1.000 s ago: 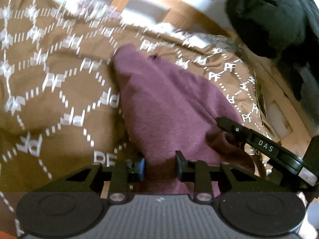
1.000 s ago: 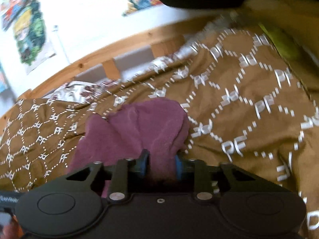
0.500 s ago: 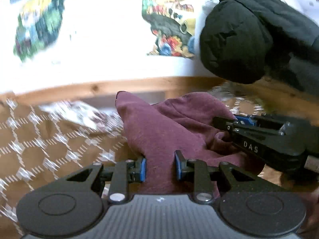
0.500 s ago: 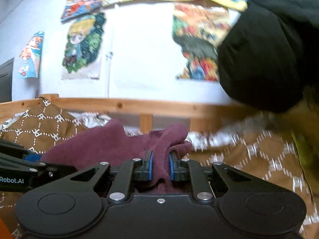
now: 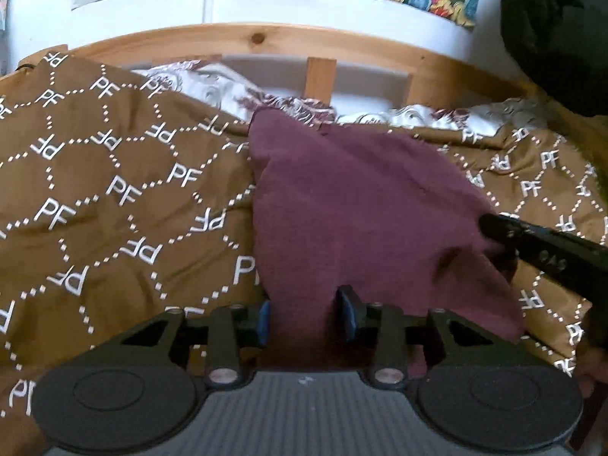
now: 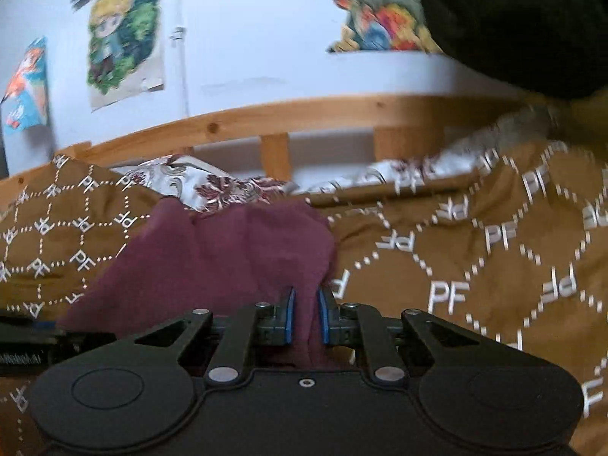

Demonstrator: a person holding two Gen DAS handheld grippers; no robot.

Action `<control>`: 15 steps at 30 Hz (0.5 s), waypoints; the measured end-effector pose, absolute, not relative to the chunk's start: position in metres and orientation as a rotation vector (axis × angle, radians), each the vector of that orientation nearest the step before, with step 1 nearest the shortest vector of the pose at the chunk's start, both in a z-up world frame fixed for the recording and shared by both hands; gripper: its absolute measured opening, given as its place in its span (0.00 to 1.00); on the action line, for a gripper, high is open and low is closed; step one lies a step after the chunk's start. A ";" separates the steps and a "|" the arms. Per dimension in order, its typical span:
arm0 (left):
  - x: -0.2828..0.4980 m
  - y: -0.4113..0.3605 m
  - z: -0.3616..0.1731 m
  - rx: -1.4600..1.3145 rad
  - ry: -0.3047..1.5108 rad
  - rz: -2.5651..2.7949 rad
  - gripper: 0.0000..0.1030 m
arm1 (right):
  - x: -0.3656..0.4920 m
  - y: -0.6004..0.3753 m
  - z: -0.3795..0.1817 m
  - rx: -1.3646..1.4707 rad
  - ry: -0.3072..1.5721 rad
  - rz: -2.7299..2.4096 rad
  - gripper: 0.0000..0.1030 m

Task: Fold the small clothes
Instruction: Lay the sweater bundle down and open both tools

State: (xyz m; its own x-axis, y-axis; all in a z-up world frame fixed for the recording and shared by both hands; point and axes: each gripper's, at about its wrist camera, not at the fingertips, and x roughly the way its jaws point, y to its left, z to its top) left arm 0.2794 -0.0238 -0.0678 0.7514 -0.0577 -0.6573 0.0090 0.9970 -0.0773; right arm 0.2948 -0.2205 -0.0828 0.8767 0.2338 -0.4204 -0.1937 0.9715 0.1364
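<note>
Lowered since a moment ago, the maroon garment [image 5: 353, 205] now lies spread on the brown bedspread [image 5: 114, 190].
Left gripper [image 5: 304, 315] pinches its near edge; the right view alone shows right gripper [image 6: 304, 315] fingers clamping a fold.

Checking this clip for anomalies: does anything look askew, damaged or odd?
Nothing damaged. The maroon garment lies bunched on the brown blanket, gripped by the left gripper and right gripper. The blanket's far edge is rumpled, baring a floral sheet.

One maroon garment [image 5: 364, 205], two grippers [image 5: 304, 317] [image 6: 304, 317]
</note>
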 end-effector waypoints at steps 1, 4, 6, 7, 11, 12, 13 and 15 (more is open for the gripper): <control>0.277 -0.022 -0.068 -0.067 0.722 -0.030 0.46 | 0.294 -0.221 -0.085 0.095 0.453 0.215 0.13; 0.276 -0.018 -0.069 -0.077 0.727 -0.031 0.54 | 0.288 -0.221 -0.088 0.082 0.455 0.209 0.15; 0.274 -0.017 -0.067 -0.093 0.731 -0.031 0.61 | 0.285 -0.221 -0.088 0.078 0.457 0.201 0.19; 0.273 -0.016 -0.066 -0.100 0.733 -0.030 0.67 | 0.285 -0.222 -0.087 0.081 0.458 0.197 0.20; 0.266 -0.013 -0.058 -0.122 0.717 -0.032 0.84 | 0.276 -0.228 -0.084 0.101 0.452 0.176 0.34; 0.263 -0.013 -0.054 -0.126 0.709 -0.034 0.86 | 0.274 -0.230 -0.082 0.105 0.448 0.174 0.39; 0.258 -0.013 -0.051 -0.127 0.700 -0.037 0.89 | 0.270 -0.231 -0.079 0.109 0.443 0.170 0.41; 0.248 -0.013 -0.043 -0.121 0.677 -0.043 0.94 | 0.261 -0.233 -0.073 0.118 0.430 0.166 0.55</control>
State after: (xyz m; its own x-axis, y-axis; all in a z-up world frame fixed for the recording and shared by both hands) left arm 0.2482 -0.0129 -0.0427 0.7790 -0.0792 -0.6219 0.0007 0.9921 -0.1254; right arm 0.2612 -0.2334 -0.0732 0.8956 0.1848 -0.4047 -0.1348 0.9796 0.1490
